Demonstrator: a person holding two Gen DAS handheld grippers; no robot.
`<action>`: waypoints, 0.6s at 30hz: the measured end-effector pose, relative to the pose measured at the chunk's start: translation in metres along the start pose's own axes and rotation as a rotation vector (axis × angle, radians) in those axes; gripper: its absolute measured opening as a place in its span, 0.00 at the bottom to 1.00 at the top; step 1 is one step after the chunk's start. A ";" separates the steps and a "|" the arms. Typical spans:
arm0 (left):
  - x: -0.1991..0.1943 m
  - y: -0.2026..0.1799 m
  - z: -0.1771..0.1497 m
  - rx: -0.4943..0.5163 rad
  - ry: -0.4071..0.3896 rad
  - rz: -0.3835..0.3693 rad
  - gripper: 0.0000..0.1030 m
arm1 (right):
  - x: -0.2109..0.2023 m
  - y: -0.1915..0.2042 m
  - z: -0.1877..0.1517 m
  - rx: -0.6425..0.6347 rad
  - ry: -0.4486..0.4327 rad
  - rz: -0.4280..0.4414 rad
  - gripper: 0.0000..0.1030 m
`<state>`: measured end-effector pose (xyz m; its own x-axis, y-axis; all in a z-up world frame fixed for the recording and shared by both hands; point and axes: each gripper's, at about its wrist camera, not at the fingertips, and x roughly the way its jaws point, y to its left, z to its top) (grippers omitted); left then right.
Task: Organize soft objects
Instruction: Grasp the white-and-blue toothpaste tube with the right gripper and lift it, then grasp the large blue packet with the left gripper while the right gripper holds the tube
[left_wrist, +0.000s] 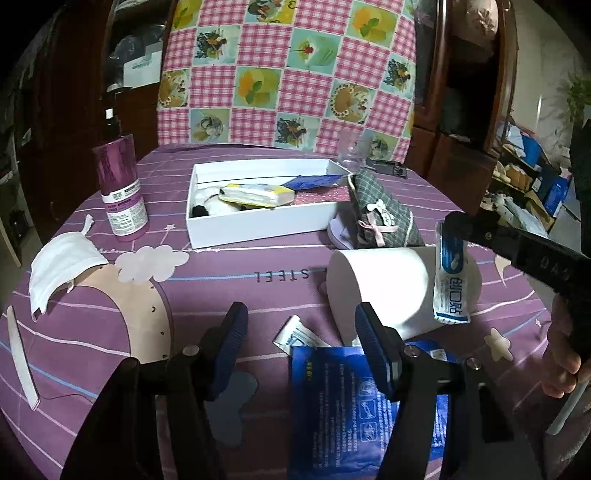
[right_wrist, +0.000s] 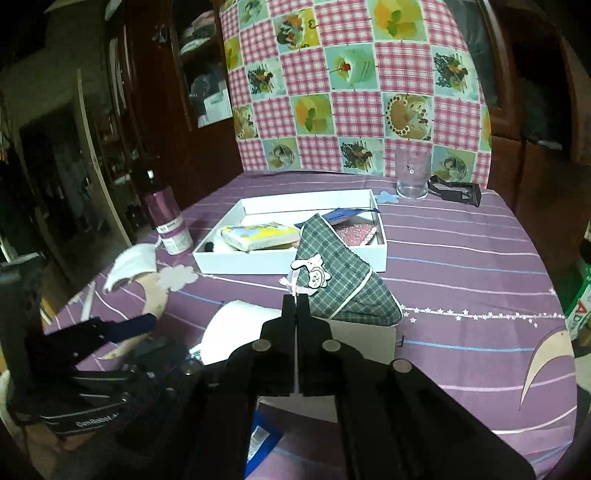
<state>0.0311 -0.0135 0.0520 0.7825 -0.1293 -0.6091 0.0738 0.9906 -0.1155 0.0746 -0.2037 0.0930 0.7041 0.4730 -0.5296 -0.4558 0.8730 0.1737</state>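
My right gripper (right_wrist: 296, 301) is shut on a white-and-blue sachet (left_wrist: 451, 280), which hangs from its tips (left_wrist: 448, 221) in front of a white paper roll (left_wrist: 380, 288). In the right wrist view the sachet shows only as a thin white edge between the closed jaws. My left gripper (left_wrist: 303, 326) stands open low over the purple cloth. A small white sachet (left_wrist: 297, 334) and a blue packet (left_wrist: 332, 402) lie between and below its fingers, untouched. A white box (left_wrist: 258, 227) farther back holds a tissue pack (left_wrist: 255, 195) and other soft items. A grey plaid pouch (right_wrist: 343, 280) leans on its right end.
A purple bottle (left_wrist: 122, 188) stands left of the box, with a white face mask (left_wrist: 62, 269) nearer on the left. A clear glass (right_wrist: 412, 177) and a black object (right_wrist: 456, 192) sit at the back right. Behind the table hangs a pink checked cloth (left_wrist: 288, 74).
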 end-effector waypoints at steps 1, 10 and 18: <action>-0.001 -0.001 -0.001 0.006 0.000 -0.009 0.66 | -0.002 -0.001 0.000 0.008 -0.004 0.006 0.01; -0.004 -0.010 -0.010 0.041 0.051 -0.118 0.79 | -0.018 -0.005 0.001 0.044 -0.034 0.021 0.01; 0.003 -0.022 -0.021 0.088 0.118 -0.125 0.81 | -0.026 -0.007 -0.004 0.071 -0.034 0.032 0.01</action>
<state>0.0187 -0.0367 0.0358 0.6862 -0.2506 -0.6829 0.2233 0.9660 -0.1301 0.0572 -0.2228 0.1027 0.7083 0.5036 -0.4946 -0.4396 0.8629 0.2491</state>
